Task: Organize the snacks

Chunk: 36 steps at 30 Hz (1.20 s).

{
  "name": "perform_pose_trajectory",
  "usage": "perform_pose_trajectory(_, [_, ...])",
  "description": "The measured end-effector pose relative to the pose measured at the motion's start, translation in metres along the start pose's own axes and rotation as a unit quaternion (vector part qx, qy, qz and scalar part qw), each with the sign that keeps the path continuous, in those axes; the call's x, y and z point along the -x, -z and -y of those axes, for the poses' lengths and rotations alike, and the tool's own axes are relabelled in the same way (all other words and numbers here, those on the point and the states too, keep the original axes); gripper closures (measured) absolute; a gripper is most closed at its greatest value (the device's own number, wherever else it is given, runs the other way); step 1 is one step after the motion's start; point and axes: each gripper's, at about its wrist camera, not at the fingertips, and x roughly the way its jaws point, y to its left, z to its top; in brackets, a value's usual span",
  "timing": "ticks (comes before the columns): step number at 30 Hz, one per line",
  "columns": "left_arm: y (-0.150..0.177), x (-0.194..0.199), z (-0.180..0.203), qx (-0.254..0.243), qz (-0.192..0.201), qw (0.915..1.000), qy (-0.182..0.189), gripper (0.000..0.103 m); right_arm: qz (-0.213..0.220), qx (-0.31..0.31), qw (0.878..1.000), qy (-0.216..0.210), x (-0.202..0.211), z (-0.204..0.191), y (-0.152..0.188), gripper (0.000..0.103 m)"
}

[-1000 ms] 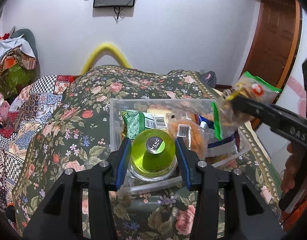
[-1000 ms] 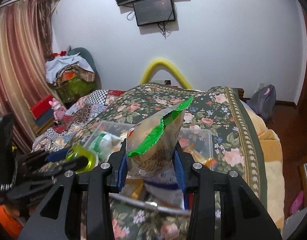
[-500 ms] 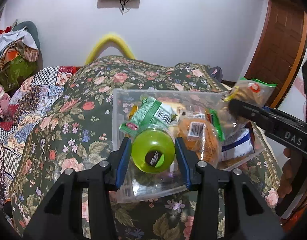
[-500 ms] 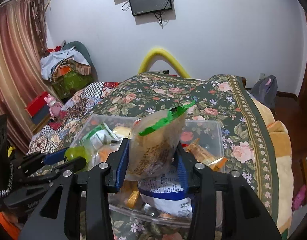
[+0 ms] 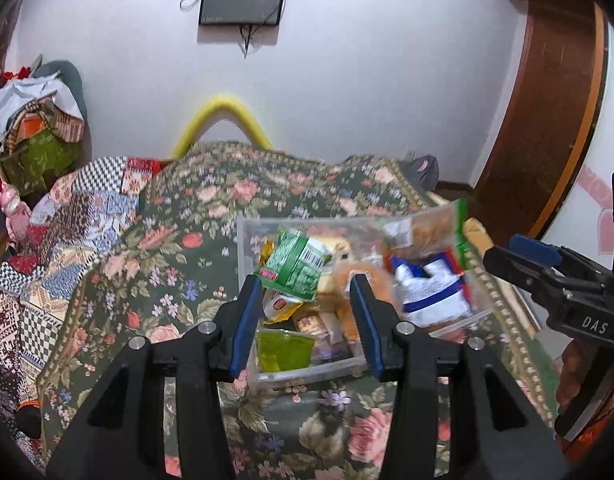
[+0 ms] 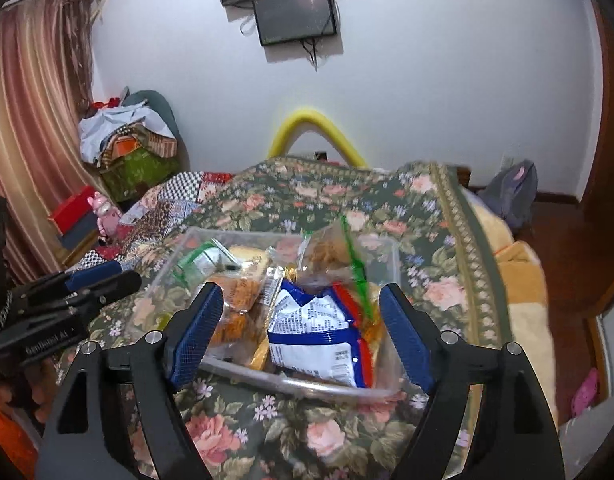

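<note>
Both tongs, left point(image 5: 307, 320) and right point(image 6: 299, 336), gape empty over the bin point(image 5: 307, 372) on the bed point(image 5: 119, 280). Jelly cup point(image 5: 283, 350) at bin's 7 o'clock, green-edged bag point(image 6: 331, 256) at 1 o'clock. No loose snacks seen; likely near done.

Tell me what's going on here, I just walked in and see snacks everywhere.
A person with two handheld grippers is filling a clear plastic bin on the floral bedspread. Both the left gripper and right gripper are open and empty above it. The green jelly cup and green-edged clear snack bag lie inside.
</note>
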Motion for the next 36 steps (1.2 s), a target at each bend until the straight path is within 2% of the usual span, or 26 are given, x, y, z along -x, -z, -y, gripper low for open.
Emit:
perform_pose_trajectory(5, [-0.01,0.053,0.016,-0.01,0.052,0.9985,0.01,0.058,0.049,0.018,0.999,0.004,0.049,-0.011,-0.008,0.025])
perform_pose_trajectory(11, [-0.018,0.126,0.041,-0.03,0.124,0.9916,0.022,0.056,0.119,0.023,0.993,0.003,0.116,-0.027,-0.014,0.021])
perform_pose_trajectory(13, [-0.018,0.148,0.049,-0.038,0.144,0.9886,0.018,0.049,0.137,0.022,0.99,0.002,0.133,-0.032,-0.012,0.015])
perform_pose_trajectory(15, [-0.016,0.168,0.055,-0.042,0.163,0.9856,0.016,0.034,0.15,0.023,0.988,0.002,0.148,-0.038,-0.008,0.012])
perform_pose_trajectory(16, [-0.014,0.176,0.057,-0.042,0.17,0.9845,0.018,0.031,0.154,0.024,0.988,0.002,0.153,-0.04,-0.007,0.008])
perform_pose_trajectory(19, [-0.01,0.196,0.061,-0.042,0.182,0.9823,0.019,0.021,0.167,0.028,0.986,0.007,0.165,-0.048,0.0,0.0])
perform_pose_trajectory(23, [-0.003,0.212,0.065,-0.049,0.194,0.9798,0.007,0.014,0.168,0.032,0.985,0.009,0.172,-0.055,0.01,0.0])
perform_pose_trajectory(36, [0.019,0.223,0.065,-0.057,0.201,0.9778,-0.001,0.006,0.168,0.04,0.985,0.028,0.179,-0.067,0.029,0.0])
